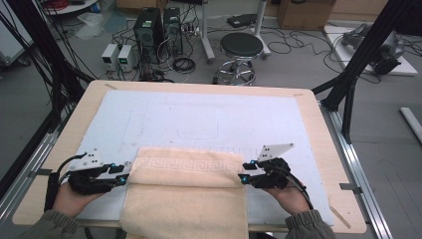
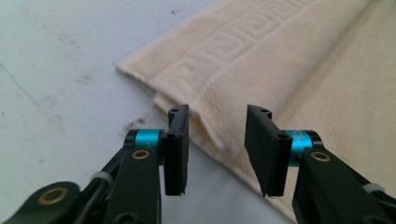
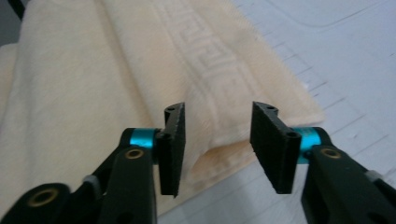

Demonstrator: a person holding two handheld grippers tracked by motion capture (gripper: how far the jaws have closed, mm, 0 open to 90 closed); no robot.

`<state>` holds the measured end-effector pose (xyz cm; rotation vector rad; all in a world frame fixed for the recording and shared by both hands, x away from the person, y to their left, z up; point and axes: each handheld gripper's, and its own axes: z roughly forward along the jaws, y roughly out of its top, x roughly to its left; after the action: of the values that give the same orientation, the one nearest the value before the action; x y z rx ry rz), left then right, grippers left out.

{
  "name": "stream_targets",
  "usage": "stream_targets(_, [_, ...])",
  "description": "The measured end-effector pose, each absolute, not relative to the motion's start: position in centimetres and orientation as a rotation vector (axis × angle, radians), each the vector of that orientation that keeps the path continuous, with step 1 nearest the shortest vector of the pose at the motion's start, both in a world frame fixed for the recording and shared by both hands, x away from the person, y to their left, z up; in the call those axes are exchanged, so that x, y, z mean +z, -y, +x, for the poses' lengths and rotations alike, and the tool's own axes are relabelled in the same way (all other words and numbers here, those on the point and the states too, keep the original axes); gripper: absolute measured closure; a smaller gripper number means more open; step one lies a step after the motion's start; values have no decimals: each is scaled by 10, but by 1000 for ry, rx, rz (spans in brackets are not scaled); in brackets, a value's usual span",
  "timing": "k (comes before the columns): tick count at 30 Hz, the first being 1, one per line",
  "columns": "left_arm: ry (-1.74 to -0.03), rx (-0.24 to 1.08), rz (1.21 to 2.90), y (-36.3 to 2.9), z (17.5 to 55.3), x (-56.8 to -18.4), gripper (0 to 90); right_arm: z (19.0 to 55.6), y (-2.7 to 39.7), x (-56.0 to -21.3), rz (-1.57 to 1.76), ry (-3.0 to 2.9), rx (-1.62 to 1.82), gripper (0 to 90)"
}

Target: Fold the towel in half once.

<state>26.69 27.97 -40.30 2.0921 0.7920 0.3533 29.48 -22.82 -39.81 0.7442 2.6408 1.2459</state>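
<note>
One pale mat, cluttered floor beyond.

Grey floor w/ cables, black stool, PC towers, boxes.

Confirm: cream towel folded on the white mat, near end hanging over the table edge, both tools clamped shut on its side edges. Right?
Not quite. Both tools are open, not clamped. In the left gripper view the left tool has its jaws apart with the towel edge loose between them; the right gripper view shows the same for the right tool. The rest holds: folded on the white mat, hanging over the table edge.
</note>
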Motion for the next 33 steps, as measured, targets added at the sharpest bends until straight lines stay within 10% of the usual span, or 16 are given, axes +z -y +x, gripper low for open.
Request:
stream_targets(15, [-926,310,2151,-238,342,-429,480,355,197,-435,872,-2736,1183,514])
stream_targets(25, [-856,313,2178,-231,339,-430,800,353,197,-431,794,-2751,1215,773])
stream_targets(33, [-850,341,2131,-235,335,-422,840,347,197,-419,756,-2703,1229,792])
